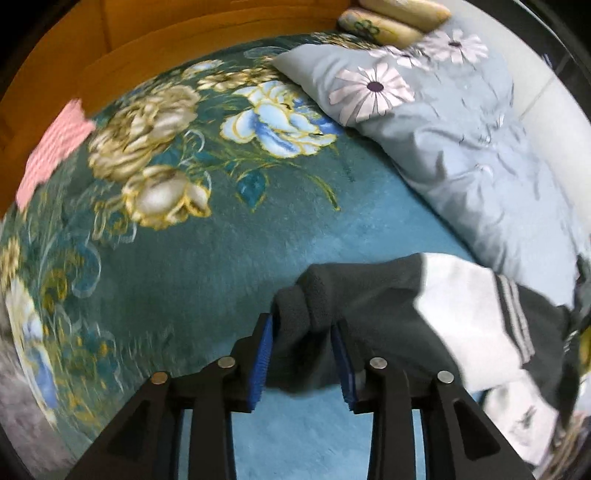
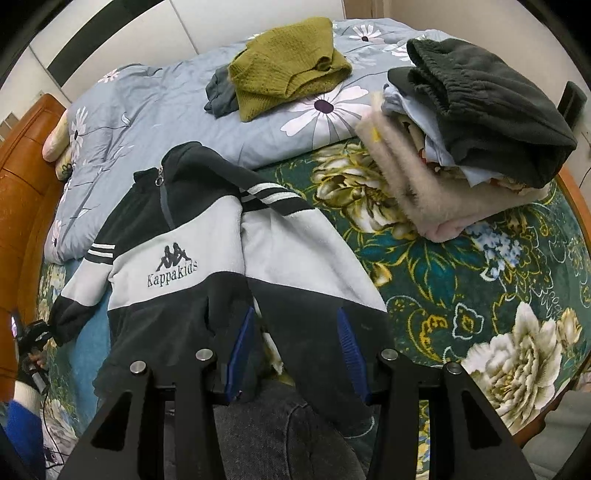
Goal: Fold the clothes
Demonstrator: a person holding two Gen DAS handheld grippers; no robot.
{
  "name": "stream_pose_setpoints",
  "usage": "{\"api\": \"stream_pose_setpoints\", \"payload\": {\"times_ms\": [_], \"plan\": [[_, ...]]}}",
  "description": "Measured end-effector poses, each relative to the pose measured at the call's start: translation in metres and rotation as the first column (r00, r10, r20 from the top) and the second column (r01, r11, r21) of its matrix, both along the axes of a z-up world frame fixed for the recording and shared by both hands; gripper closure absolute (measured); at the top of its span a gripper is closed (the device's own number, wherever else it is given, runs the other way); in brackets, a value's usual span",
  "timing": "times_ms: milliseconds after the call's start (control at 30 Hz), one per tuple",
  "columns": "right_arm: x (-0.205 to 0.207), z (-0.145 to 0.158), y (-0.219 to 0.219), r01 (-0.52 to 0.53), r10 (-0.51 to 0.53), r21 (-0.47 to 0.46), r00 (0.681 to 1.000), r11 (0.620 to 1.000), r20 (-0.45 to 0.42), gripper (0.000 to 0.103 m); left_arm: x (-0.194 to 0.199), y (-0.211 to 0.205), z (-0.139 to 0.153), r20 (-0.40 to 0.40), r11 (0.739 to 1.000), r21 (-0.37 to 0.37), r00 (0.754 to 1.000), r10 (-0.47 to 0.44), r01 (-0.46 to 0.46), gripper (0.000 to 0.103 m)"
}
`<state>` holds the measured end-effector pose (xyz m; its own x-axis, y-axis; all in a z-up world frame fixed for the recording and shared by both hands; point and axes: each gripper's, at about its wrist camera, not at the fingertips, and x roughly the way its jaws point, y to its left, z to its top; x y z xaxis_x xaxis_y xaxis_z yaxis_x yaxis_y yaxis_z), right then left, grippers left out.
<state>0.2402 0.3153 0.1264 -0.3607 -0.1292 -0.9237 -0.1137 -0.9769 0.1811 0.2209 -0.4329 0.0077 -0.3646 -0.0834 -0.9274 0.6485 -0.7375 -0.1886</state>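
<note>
A black and light grey "Kappakids" zip jacket (image 2: 192, 251) lies front up on the teal floral bedspread (image 2: 461, 295). My left gripper (image 1: 301, 328) is shut on the jacket's black sleeve cuff (image 1: 295, 310); that sleeve runs right to the grey panel (image 1: 461, 306). In the right wrist view the left gripper (image 2: 33, 339) shows at that cuff, far left. My right gripper (image 2: 295, 317) is open, its blue pads (image 2: 349, 343) either side of the jacket's black lower part.
A grey daisy-print duvet (image 2: 147, 110) lies behind the jacket, with an olive knit sweater (image 2: 288, 66) on it. A stack of folded clothes (image 2: 461, 147) stands at the right. The wooden headboard (image 1: 55, 74) and pillows (image 1: 388, 18) lie beyond the left gripper.
</note>
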Motion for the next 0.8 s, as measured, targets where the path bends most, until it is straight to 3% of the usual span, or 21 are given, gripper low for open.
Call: {"api": "stream_pose_setpoints", "payload": {"times_ms": [100, 200, 333, 400, 667, 800], "plan": [[0.002, -0.007, 0.005, 0.022, -0.022, -0.016, 1.000, 1.000, 0.006, 0.055, 0.017, 0.025, 0.012, -0.082, 0.996, 0.090, 0.996, 0.028, -0.021, 0.059], [0.010, -0.011, 0.011, 0.048, -0.048, -0.039, 0.999, 0.998, 0.000, 0.055, 0.018, 0.074, 0.021, -0.139, 0.985, 0.158, 0.989, -0.045, 0.067, 0.058], [0.027, -0.014, 0.025, 0.078, -0.079, -0.051, 0.997, 0.996, -0.015, 0.055, 0.009, 0.162, 0.041, -0.197, 0.958, 0.131, 0.954, -0.226, 0.254, 0.057], [0.037, -0.019, 0.037, 0.106, -0.108, -0.063, 0.994, 0.992, -0.017, 0.055, 0.007, 0.205, 0.047, -0.214, 0.936, 0.120, 0.929, -0.300, 0.330, 0.052], [0.073, -0.060, 0.083, 0.206, -0.202, -0.151, 0.978, 0.967, 0.041, 0.055, 0.011, 0.331, 0.037, -0.117, 0.803, 0.068, 0.804, -0.583, 0.592, 0.050], [0.082, -0.096, 0.105, 0.289, -0.268, -0.275, 0.957, 0.917, 0.112, 0.055, 0.016, 0.354, 0.034, -0.063, 0.771, 0.049, 0.772, -0.632, 0.635, 0.050]]}}
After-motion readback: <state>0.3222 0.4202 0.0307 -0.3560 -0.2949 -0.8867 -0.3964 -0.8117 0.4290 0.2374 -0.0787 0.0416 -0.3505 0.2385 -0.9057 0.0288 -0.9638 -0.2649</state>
